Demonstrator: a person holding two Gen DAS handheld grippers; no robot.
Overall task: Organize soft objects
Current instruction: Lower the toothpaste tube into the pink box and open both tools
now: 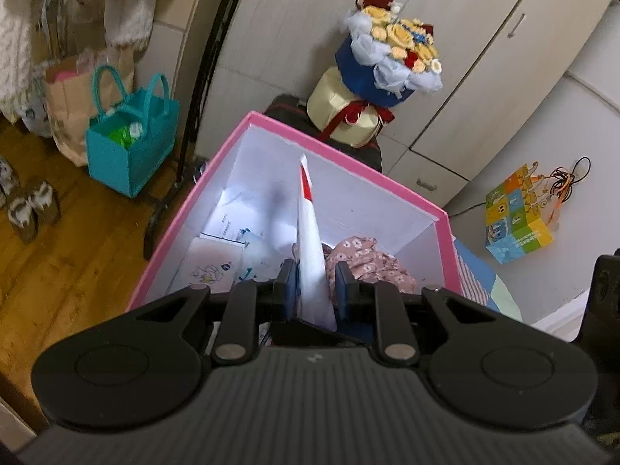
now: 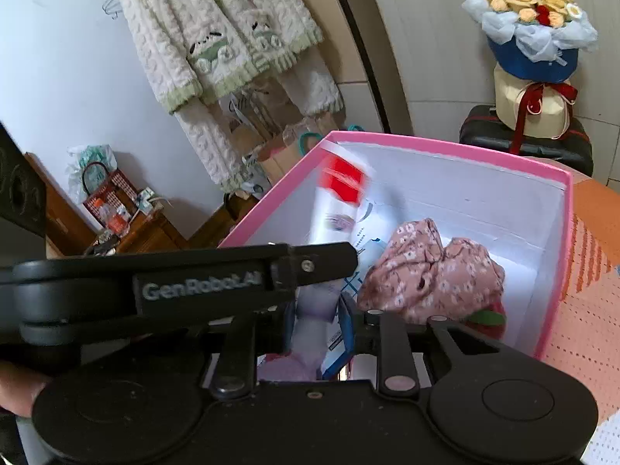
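Observation:
A pink box with white inside (image 1: 341,155) (image 2: 558,240) stands open below both grippers. My left gripper (image 1: 313,285) is shut on a flat white packet with a red end (image 1: 312,240), held edge-up over the box; the packet also shows in the right wrist view (image 2: 341,201), blurred. A crumpled pink floral cloth (image 1: 368,261) (image 2: 430,271) lies in the box at the right. Other white packets (image 1: 217,255) lie on the box floor. My right gripper (image 2: 316,321) sits behind the left one, its jaws a little apart with pale packets showing between them; a grip is unclear.
A flower bouquet (image 1: 391,54) (image 2: 531,31) stands on a black suitcase (image 2: 527,139) behind the box. A teal bag (image 1: 131,143) and paper bags stand on the wooden floor at left. Fleece clothes (image 2: 217,46) hang on the wall. A colourful carton (image 1: 515,217) lies at right.

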